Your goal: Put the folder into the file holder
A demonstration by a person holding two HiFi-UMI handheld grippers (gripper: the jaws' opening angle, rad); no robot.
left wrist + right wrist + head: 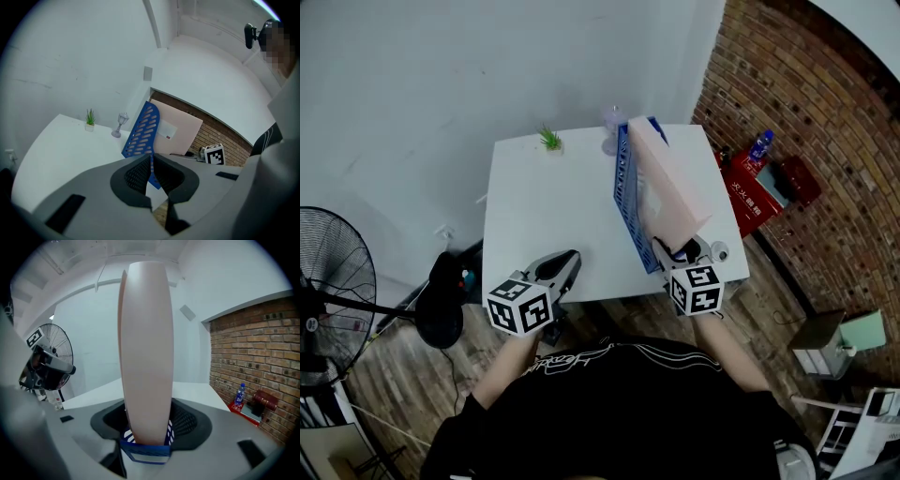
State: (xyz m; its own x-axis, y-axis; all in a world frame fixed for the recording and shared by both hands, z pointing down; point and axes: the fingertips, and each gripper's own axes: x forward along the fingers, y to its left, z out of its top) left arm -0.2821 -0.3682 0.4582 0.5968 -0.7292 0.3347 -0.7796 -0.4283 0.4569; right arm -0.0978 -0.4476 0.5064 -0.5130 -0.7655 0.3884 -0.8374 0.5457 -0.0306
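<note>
A pink folder [670,187] stands on edge in the blue perforated file holder [628,202] on the right half of the white table [544,216]. My right gripper [680,251] is at the folder's near end. In the right gripper view the folder [146,357] rises between the jaws, with slivers of the blue holder [145,452] showing on either side of it, so the pads look slack. My left gripper [565,265] hovers at the table's front edge, shut and empty. Its own view shows the folder [180,133] leaning in the holder [140,133].
A small potted plant [549,141] and a little lamp ornament [612,127] stand at the table's far edge. Right of the table, by the brick wall, are a red box [750,192] and a blue bottle [759,145]. A floor fan [333,291] stands at left.
</note>
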